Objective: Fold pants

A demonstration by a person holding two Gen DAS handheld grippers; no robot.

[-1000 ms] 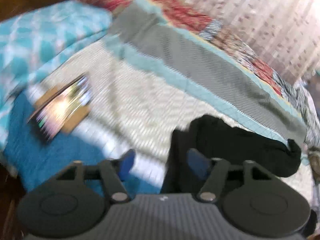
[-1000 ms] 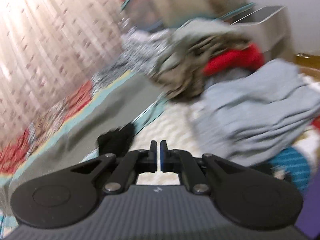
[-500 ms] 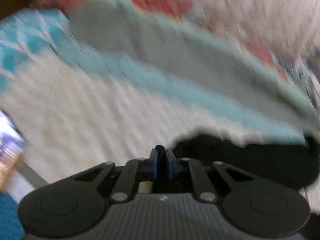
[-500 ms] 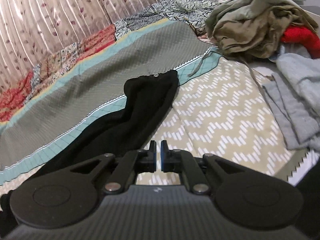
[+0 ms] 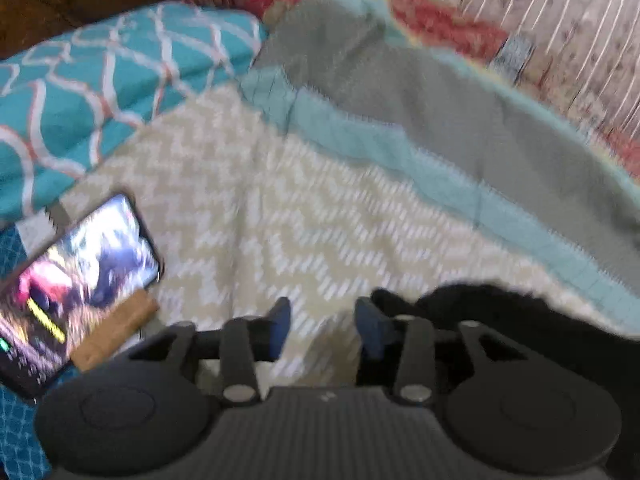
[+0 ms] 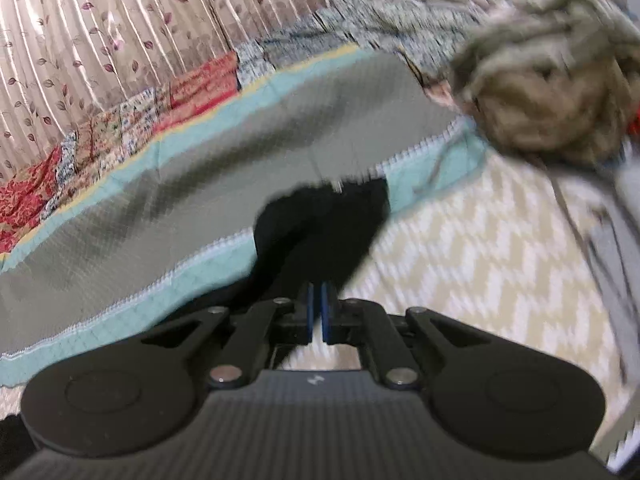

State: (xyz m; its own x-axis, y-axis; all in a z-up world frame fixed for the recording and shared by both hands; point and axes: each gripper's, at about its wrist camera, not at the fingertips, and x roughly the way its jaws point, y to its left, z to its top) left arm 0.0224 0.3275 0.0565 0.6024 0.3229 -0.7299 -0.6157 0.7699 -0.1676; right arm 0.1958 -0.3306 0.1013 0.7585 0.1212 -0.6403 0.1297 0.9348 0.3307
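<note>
Black pants (image 5: 500,312) lie stretched along the zigzag bedspread (image 5: 280,208), beside a grey and teal quilt. In the left wrist view my left gripper (image 5: 322,312) hovers low over the bedspread at the pants' near end. Its jaws are opening, with only bedspread showing between them, and the black cloth sits just behind the right fingertip (image 5: 368,316). In the right wrist view the other end of the pants (image 6: 320,232) lies straight ahead. My right gripper (image 6: 318,304) is shut, its tips at the edge of the black cloth, with nothing seen clamped.
A lit phone (image 5: 76,276) rests on a brown block at the left. A teal patterned cushion (image 5: 100,92) lies beyond it. An olive heap of clothes (image 6: 552,92) and a grey garment (image 6: 624,240) crowd the right. A pleated curtain (image 6: 120,20) hangs behind the bed.
The left jaws went from wide to shut and now stand apart again; the phone is back in view at left. The right gripper stayed shut and closed in on the pants.
</note>
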